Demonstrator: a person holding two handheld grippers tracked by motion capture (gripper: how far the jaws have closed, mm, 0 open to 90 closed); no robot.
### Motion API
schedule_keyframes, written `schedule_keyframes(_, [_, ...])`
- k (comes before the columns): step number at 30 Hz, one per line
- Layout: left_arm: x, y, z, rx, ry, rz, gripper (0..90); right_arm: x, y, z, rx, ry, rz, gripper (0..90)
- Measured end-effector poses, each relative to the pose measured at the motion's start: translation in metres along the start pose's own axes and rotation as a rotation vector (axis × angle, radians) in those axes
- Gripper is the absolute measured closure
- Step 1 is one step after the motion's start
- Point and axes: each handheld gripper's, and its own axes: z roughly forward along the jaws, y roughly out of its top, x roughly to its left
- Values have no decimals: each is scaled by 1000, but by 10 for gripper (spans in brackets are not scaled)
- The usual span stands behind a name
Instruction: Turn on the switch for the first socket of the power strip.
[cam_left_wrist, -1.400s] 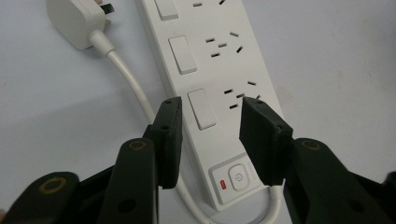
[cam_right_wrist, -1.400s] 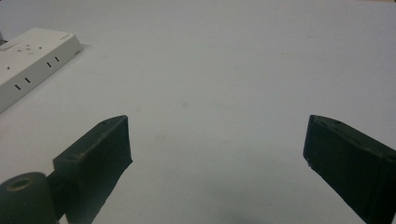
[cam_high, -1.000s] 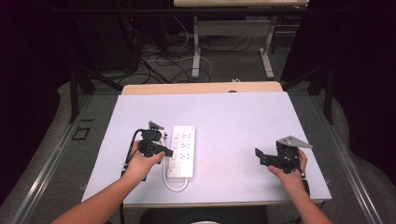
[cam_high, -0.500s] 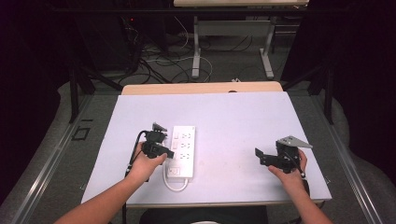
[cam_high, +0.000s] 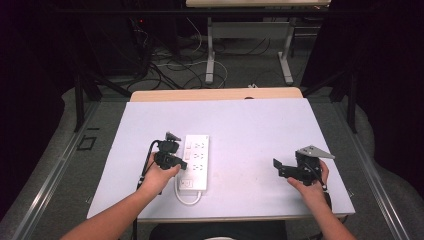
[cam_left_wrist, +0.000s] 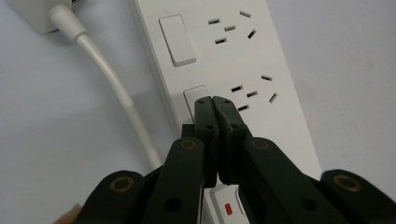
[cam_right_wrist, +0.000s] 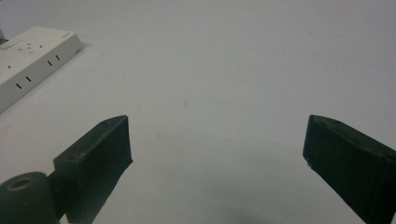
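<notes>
High view: white power strip lies flat on the pale table, left of centre, long axis running away from the person. Its white cord loops out from the near end and curls back on the table surface.

Left tongs sit at the strip's left edge, held by the left hand, forearm entering from the bottom. Right tongs are held by the right hand near the table's right front, well apart from the strip, with a grey three-cornered plate on top.

Left gripper view: left tongs are pressed together, both black jaws meeting at the tips with no gap and nothing between them. The tips rest on, or just over, a white rocker switch on the power strip; contact cannot be confirmed. A second switch sits farther along, each switch beside its own set of socket slots. Another switch with a small red mark shows between the jaw arms near the bottom. Cord runs along the left of the strip.

Right gripper view: right tongs are spread wide, empty, bare table between the jaws. One end of the power strip shows at upper left.
</notes>
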Motion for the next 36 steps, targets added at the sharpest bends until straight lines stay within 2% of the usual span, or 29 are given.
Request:
schedule_keyframes(21, [-1,0,5,2,2,2,896,1,0,0,6,4,6,70])
schedule_keyframes(29, [-2,-1,6,-6,7,15,899,1,0,0,5,1,5,70])
schedule_keyframes(36, [-3,-3,7,6,23,33,899,1,0,0,6,5,6,70])
